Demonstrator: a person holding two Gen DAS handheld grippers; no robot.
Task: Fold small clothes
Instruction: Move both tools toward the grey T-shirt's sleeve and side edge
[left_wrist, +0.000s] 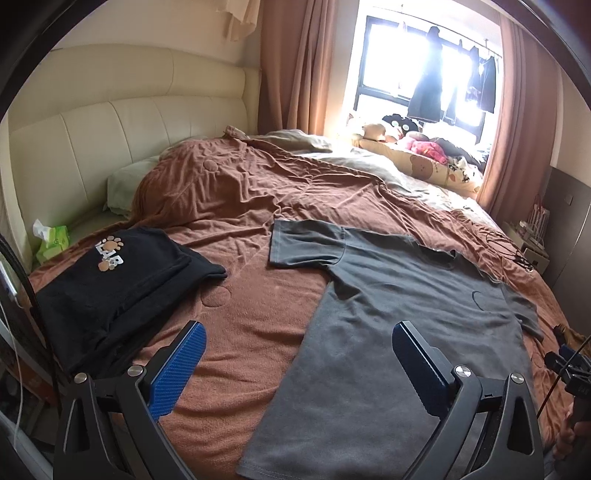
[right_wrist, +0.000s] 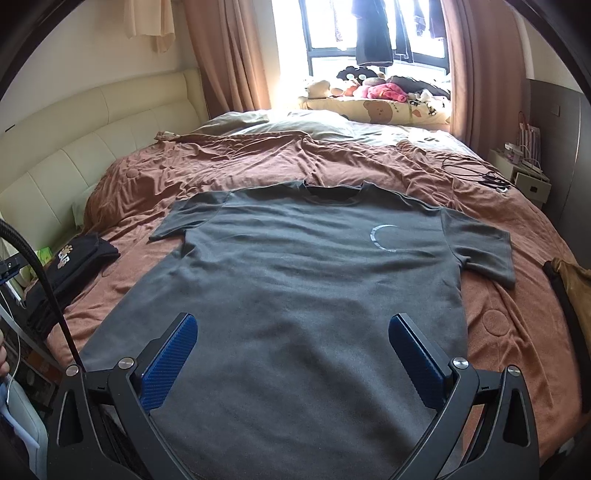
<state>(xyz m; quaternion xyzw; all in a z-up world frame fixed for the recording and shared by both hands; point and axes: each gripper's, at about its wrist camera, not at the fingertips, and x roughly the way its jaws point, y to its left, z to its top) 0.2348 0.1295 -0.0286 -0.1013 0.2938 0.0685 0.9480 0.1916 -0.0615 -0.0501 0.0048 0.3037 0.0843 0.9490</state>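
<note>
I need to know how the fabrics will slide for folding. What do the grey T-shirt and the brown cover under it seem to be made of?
Grey T-shirt: looks like matte cotton jersey; it lies flat with soft edges.
Brown cover: likely a plush, slightly napped fabric; it holds many fine wrinkles. Probably grippy, though that is a guess.

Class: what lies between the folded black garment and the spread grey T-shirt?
Only bare brown bedspread separates the black garment from the grey T-shirt, clearest in the left wrist view.
</note>
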